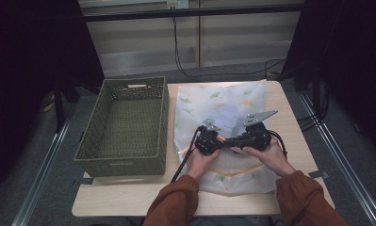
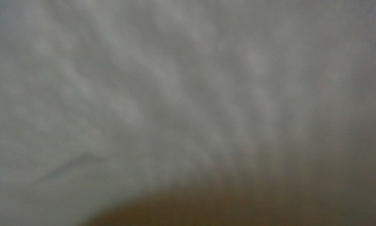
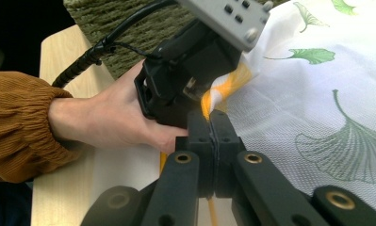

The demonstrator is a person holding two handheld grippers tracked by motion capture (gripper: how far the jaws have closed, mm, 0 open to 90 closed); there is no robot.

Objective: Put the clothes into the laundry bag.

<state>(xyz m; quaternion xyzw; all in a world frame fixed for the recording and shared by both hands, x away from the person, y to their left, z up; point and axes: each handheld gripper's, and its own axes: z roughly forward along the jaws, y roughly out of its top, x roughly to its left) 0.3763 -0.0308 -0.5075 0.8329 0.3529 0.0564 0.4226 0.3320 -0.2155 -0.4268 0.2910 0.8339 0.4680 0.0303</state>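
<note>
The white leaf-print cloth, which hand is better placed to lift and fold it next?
Probably right: the right gripper is shut on the cloth at its orange-striped fold. The left gripper presses close beside it, its grip unclear.

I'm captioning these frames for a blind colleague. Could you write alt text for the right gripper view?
The right tongs, jaws shut, pinch a fold of white cloth printed with green leaves and edged with an orange stripe. Just beyond, a hand in a rust-brown sleeve holds the left tongs against the same fold, with a green woven basket behind.
</note>
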